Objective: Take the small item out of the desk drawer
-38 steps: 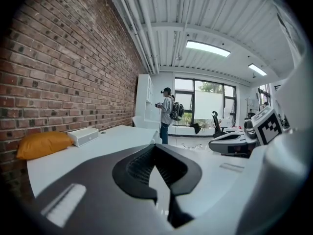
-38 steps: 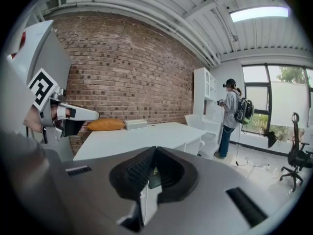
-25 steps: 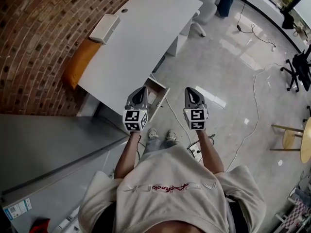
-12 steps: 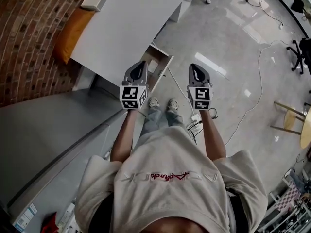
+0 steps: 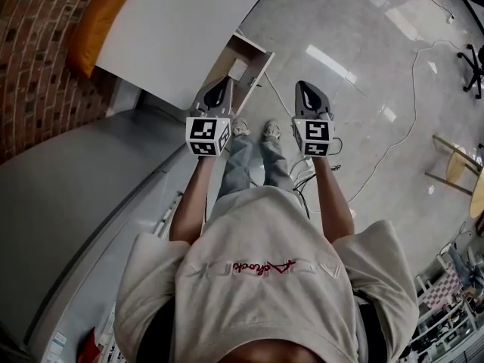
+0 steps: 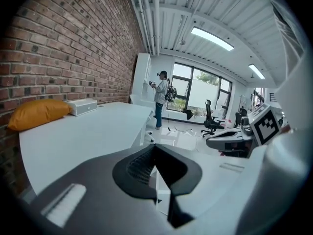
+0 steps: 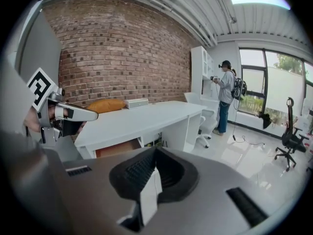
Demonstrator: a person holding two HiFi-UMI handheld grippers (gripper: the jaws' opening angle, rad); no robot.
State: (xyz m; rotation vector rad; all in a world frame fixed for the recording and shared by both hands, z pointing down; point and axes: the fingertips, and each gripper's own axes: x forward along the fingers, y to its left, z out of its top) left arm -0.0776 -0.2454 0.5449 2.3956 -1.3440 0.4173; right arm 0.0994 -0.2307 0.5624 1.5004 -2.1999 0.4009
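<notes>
Head view looks steeply down on a glossy floor (image 5: 363, 82) with a brick wall (image 5: 30, 66) along the left, a long white desk (image 5: 174, 29) at top left and a broad grey surface (image 5: 76, 203) below it. An orange cushion (image 5: 97, 17) lies at the desk's wall end. From the desk's near edge the drawer (image 5: 257, 70) stands pulled out, and inside it sits a small pale shape, by my reading the small item (image 5: 237, 69), though it is too small to tell what it is. The person stands just short of the drawer with both arms held forward. The left gripper (image 5: 219, 88) hangs above the drawer's near end, and the right gripper (image 5: 309, 91) is level with it and off to the right, over bare floor. Each gripper's own view shows its black ribbed jaws brought together at the tips with nothing caught between them, so neither holds the item. Loose cables (image 5: 302, 184) trail on the floor beside the person's feet. The reach into the drawer looks not yet begun. Trouble from here would come mostly from the closed jaws: lowered as they are, they would prod the item toward the back or a corner instead of straddling it. The drawer is narrow, so jaws spread wide could catch on its side walls. The gripper would also cover the item from above, so the close might pinch only an edge and drop it. The cables are a trip risk on any step closer.
</notes>
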